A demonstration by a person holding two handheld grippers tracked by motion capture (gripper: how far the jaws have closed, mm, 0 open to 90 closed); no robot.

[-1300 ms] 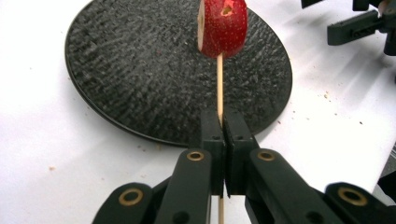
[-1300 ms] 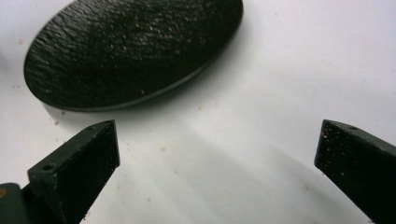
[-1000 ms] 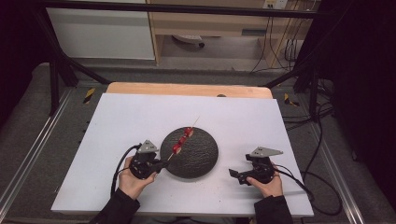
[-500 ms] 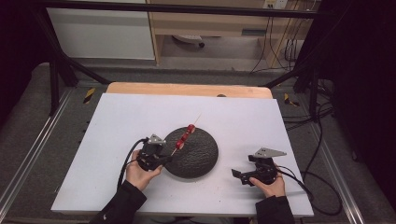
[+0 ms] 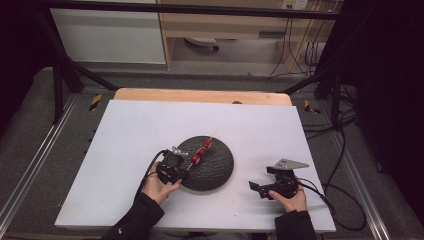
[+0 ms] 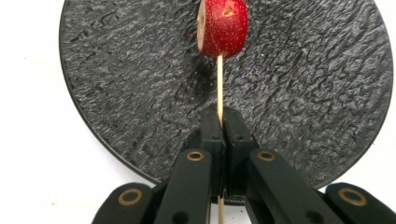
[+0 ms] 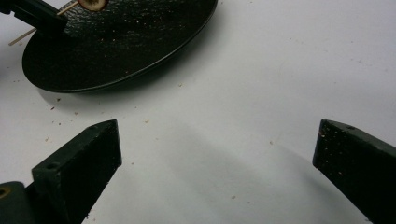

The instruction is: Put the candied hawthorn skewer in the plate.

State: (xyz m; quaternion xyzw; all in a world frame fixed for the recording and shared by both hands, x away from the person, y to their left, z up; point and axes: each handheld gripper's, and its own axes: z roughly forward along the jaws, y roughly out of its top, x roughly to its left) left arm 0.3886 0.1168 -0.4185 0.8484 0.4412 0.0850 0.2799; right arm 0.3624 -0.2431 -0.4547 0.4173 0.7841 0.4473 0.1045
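Observation:
A thin wooden skewer (image 6: 220, 84) carries red strawberry pieces (image 6: 223, 27). My left gripper (image 6: 220, 122) is shut on the skewer's lower end, holding it over the round black textured plate (image 6: 303, 93). From the high view the left gripper (image 5: 181, 170) sits at the plate's (image 5: 220, 170) left rim, with the skewer (image 5: 202, 148) slanting up and to the right above the plate. My right gripper (image 7: 217, 140) stands open over bare white tabletop, nothing between its jaws; it rests to the right of the plate in the high view (image 5: 262, 189).
The white board (image 5: 140, 135) covers the table, with a wooden strip (image 5: 200, 95) along its far edge. Small crumbs lie on the board near the plate (image 7: 116, 56). Cables trail from both grippers; a black frame and shelving stand beyond.
My left gripper has moved right and slightly away from me, carrying the skewer further over the plate. The right gripper has stayed where it was.

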